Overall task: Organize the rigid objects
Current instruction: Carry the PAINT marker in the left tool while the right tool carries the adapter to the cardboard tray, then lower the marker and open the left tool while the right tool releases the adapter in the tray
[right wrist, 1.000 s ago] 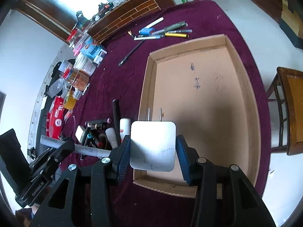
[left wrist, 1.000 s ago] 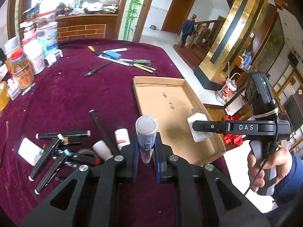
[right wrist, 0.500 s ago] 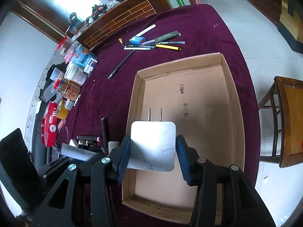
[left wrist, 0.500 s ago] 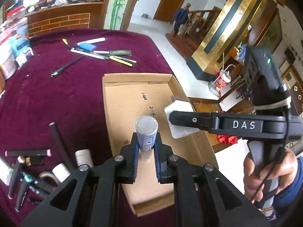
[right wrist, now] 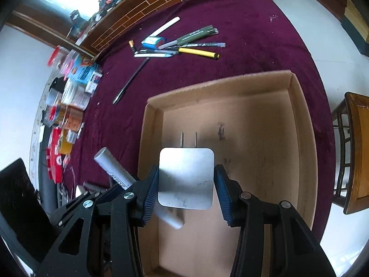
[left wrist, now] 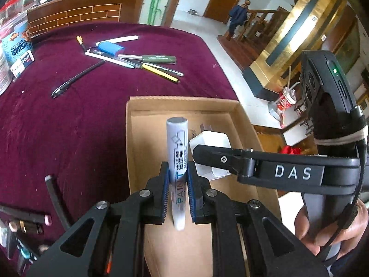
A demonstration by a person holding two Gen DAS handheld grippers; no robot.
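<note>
Both loads are held over the cardboard tray, lower centre of each frame, so the coming move is judged to be a drop/set-down into it.

L gripper: jaws nearly together, clamped on the paint marker. The marker's long axis is seen running bottom-to-top in the L wrist view, along the line of the fingers, flat grey end at the top toward the tray's far wall, other end hanging below the pads. It sits over the tray's left part, just inside the left wall.

R gripper: jaws part-way apart, clamped on the flat sides of the white plug adapter. Its two prongs point up-frame, away from the fingers, toward the tray's far wall. It is held over the tray floor, near the left-centre.

In the R wrist view the marker is seen at lower left, tilted, its lower end passing close beside/under the adapter; touching or not can't be told. R load is nearer tray centre; L load nearer the left wall. Loose pens lie on the purple cloth, upper left, well apart.
</note>
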